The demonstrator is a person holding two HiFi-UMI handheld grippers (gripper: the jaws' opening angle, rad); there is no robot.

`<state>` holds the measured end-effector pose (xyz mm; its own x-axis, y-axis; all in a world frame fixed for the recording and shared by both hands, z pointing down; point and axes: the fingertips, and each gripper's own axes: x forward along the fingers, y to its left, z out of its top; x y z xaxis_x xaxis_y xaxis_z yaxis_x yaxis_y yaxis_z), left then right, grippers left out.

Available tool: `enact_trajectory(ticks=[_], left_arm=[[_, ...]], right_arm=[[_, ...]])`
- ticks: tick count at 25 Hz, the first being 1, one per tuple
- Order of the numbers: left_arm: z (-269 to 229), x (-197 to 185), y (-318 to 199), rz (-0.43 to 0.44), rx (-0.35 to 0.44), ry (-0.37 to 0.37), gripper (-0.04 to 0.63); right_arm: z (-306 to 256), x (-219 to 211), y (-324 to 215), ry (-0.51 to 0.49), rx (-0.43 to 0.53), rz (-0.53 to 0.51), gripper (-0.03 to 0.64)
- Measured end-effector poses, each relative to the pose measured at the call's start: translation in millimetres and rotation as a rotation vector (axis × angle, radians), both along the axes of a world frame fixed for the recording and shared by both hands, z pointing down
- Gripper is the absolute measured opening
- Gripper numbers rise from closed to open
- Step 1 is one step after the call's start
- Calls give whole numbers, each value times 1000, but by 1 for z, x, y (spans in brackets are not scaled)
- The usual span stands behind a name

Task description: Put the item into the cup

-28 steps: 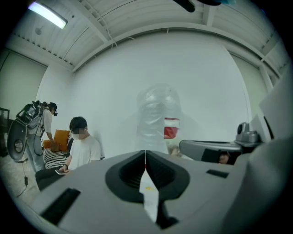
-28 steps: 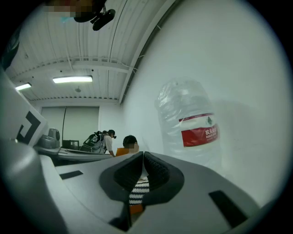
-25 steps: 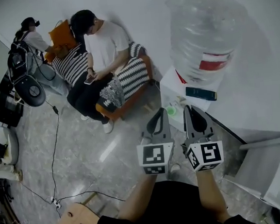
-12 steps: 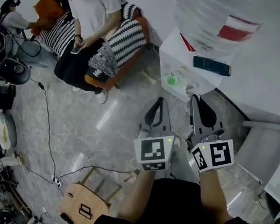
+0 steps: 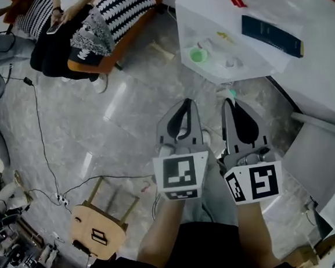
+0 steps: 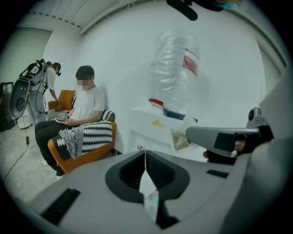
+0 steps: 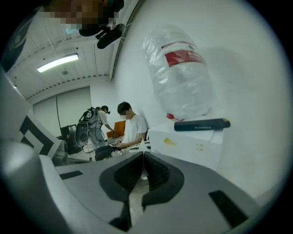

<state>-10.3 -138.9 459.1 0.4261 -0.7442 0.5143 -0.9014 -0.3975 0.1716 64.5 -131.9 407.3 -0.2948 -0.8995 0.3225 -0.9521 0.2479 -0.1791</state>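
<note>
Over glossy floor (image 5: 122, 82), left gripper (image 5: 183, 103) and right gripper (image 5: 229, 102) show ribbed jaws together.

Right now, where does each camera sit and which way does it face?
Head view: on the person's head, steeply down at floor and white cabinet; forearms, left gripper, right gripper show.
Left gripper view: on the left gripper, along its shut jaws toward a seated person; right gripper shows.
Right gripper view: on the right gripper, along its shut jaws toward the water bottle.
Both gripper views share water bottle and seated person.
</note>
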Motion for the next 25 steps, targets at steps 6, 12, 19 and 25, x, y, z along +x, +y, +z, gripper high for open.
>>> enact_trajectory(ticks=[6, 12, 19, 25], left_arm=[[61, 0, 8, -30, -85, 23, 14], [113, -9, 6, -50, -124, 21, 14], [133, -17, 8, -65, -155, 22, 14], [143, -25, 0, -88, -177, 27, 14]], right_arm=[[73, -8, 2, 20, -82, -19, 13], [128, -7, -4, 22, -128, 8, 13], [148, -4, -33, 96, -111, -6, 13], [167, -5, -70, 178, -96, -30, 14]])
